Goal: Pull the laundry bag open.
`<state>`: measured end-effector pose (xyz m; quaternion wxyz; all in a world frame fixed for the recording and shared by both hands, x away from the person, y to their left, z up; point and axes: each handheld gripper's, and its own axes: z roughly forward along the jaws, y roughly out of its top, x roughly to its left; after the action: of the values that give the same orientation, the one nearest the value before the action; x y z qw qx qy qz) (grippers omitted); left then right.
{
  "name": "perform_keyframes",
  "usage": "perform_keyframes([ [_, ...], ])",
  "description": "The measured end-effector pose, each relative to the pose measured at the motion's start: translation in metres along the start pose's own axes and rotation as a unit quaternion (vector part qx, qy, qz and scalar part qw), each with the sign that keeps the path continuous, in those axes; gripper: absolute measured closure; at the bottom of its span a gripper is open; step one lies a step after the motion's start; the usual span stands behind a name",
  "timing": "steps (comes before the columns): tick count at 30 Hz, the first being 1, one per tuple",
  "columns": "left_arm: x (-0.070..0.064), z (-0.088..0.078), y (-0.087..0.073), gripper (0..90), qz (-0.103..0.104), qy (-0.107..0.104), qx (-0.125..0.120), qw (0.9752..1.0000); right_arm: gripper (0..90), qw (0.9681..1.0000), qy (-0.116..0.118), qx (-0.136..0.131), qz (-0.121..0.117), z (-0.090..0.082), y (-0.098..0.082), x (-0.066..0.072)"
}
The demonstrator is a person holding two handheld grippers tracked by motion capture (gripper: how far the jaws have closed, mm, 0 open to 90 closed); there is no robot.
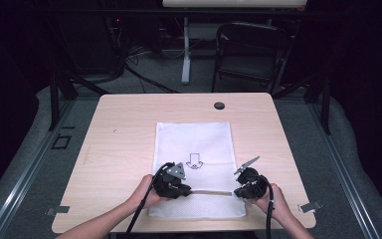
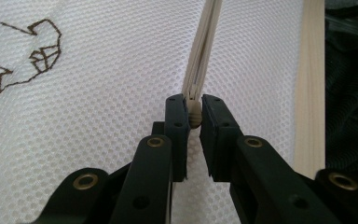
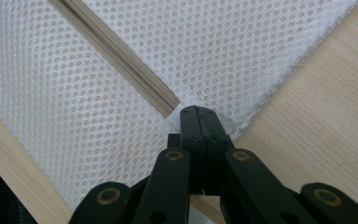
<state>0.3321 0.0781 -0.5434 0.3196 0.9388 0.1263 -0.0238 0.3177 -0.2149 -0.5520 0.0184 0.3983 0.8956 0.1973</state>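
A white mesh bag (image 1: 193, 137) lies flat on the wooden table (image 1: 124, 129), with a drawn arrow (image 1: 194, 161) on it. A beige zipper (image 1: 211, 192) runs across the bag near its front edge, between the two grippers. My left gripper (image 1: 186, 190) is shut on the small beige zipper pull (image 2: 194, 115); the zipper tape (image 2: 204, 51) leads away from its jaws. My right gripper (image 1: 238, 193) is shut on the zipper's end (image 3: 179, 111) at the bag's side edge, and the zipper (image 3: 121, 60) stretches off to the upper left in the right gripper view.
A black round grommet (image 1: 219, 105) sits near the table's far edge. Metal clips (image 1: 57, 210) (image 1: 310, 206) stick out at the front corners. A dark folding chair (image 1: 251, 50) stands beyond the table. Bare wood (image 3: 317, 116) lies beside the bag.
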Motion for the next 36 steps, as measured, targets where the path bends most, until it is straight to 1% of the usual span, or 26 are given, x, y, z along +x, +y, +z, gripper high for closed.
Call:
perform_keyframes([
  [1, 0.0, 0.0, -0.001, 81.2, -0.003, -0.001, -0.005, 1.0, 90.0, 1.0, -0.002, 0.001, -0.002, 0.0, 0.0, 0.0],
  [2, 0.0, -0.001, -0.001, 81.2, 0.0, 0.002, -0.005, 1.0, 90.0, 1.0, 0.0, 0.0, 0.0, 0.0, 0.0, 0.0],
  [3, 0.0, -0.002, -0.002, 81.2, -0.001, 0.0, -0.003, 1.0, 90.0, 1.0, -0.002, 0.002, -0.002, 0.0, 0.0, 0.0],
  [4, 0.001, -0.003, -0.003, 81.2, -0.002, 0.004, -0.005, 1.0, 90.0, 1.0, 0.0, 0.0, 0.0, 0.0, 0.0, 0.0],
  [5, 0.001, -0.005, -0.004, 81.2, -0.003, 0.004, -0.001, 1.0, 90.0, 1.0, -0.001, 0.0, 0.0, 0.0, 0.0, 0.0],
  [6, 0.002, -0.005, -0.006, 81.2, -0.004, 0.004, -0.005, 1.0, 90.0, 1.0, 0.001, -0.002, -0.002, 0.0, 0.0, 0.0],
  [7, 0.002, -0.006, -0.007, 81.2, -0.007, 0.005, -0.004, 1.0, 90.0, 1.0, 0.0, -0.001, -0.002, 0.0, 0.0, 0.0],
  [8, 0.001, -0.007, -0.008, 81.2, -0.005, 0.008, -0.001, 1.0, 90.0, 1.0, -0.004, 0.002, 0.0, 0.0, 0.0, 0.0],
  [10, 0.002, -0.007, -0.01, 81.2, -0.009, 0.005, -0.005, 0.9999, 90.0, 1.0, -0.004, 0.002, 0.0, 0.0, 0.0, 0.0],
  [11, 0.002, -0.008, -0.011, 81.2, -0.007, 0.008, -0.002, 0.9999, 90.0, 1.0, -0.004, 0.003, -0.002, 0.0, 0.0, 0.0],
  [13, 0.002, -0.009, -0.012, 81.2, -0.007, 0.005, -0.006, 0.9999, 90.0, 1.0, -0.004, 0.003, -0.001, 0.0, 0.0, 0.0],
  [14, 0.002, -0.01, -0.013, 81.2, -0.007, 0.006, -0.001, 1.0, 90.0, 1.0, -0.004, 0.004, -0.003, 0.0, 0.0, -0.001],
  [15, 0.002, -0.01, -0.014, 81.2, -0.007, 0.01, -0.002, 0.9999, 90.0, 1.0, -0.003, 0.004, -0.002, -0.001, 0.0, -0.001],
  [17, 0.003, -0.012, -0.017, 81.2, -0.011, 0.006, -0.003, 0.9999, 90.0, 1.0, -0.003, 0.005, -0.002, -0.001, 0.0, -0.001],
  [19, 0.003, -0.014, -0.019, 81.2, -0.007, 0.011, 0.0, 0.9999, 90.0, 1.0, -0.004, 0.004, -0.001, 0.0, 0.0, -0.001],
  [20, 0.003, -0.014, -0.02, 81.2, -0.011, 0.01, -0.004, 0.9999, 90.0, 1.0, -0.004, 0.004, -0.002, 0.0, 0.0, -0.001],
  [21, 0.004, -0.015, -0.021, 81.1, -0.012, 0.009, -0.001, 0.9999, 90.0, 1.0, -0.004, 0.004, -0.001, -0.001, 0.0, -0.001],
  [23, 0.004, -0.017, -0.023, 81.2, -0.009, 0.011, 0.0, 0.9999, 90.0, 1.0, -0.003, 0.004, -0.001, -0.001, 0.0, -0.001],
  [25, 0.005, -0.017, -0.025, 81.2, -0.01, 0.009, -0.002, 0.9999, 90.0, 1.0, -0.004, 0.004, -0.001, -0.001, 0.0, -0.001],
  [26, 0.004, -0.017, -0.025, 81.2, -0.01, 0.009, -0.001, 0.9999, 90.0, 1.0, -0.004, 0.004, -0.001, 0.0, 0.0, 0.0],
  [27, 0.004, -0.017, -0.025, 81.2, -0.007, 0.01, 0.004, 0.9999, 90.0, 1.0, -0.004, 0.003, 0.0, 0.0, 0.0, 0.0],
  [28, 0.004, -0.018, -0.025, 81.2, -0.007, 0.012, 0.005, 0.9999, 90.0, 1.0, -0.004, 0.002, 0.001, 0.0, 0.0, 0.0],
  [29, 0.005, -0.018, -0.026, 81.2, -0.007, 0.01, -0.001, 0.9999, 90.0, 1.0, -0.004, 0.004, -0.001, 0.0, 0.0, 0.0],
  [31, 0.004, -0.019, -0.027, 81.2, -0.008, 0.014, 0.003, 0.9999, 90.0, 1.0, -0.004, 0.004, -0.002, -0.001, 0.0, -0.001],
  [32, 0.005, -0.02, -0.028, 81.2, -0.006, 0.012, 0.001, 0.9999, 90.0, 1.0, -0.004, 0.004, -0.001, -0.001, 0.0, -0.001],
  [36, 0.006, -0.021, -0.031, 81.2, -0.009, 0.013, 0.004, 0.9999, 90.0, 1.0, -0.003, 0.004, -0.001, -0.001, 0.0, -0.001],
])
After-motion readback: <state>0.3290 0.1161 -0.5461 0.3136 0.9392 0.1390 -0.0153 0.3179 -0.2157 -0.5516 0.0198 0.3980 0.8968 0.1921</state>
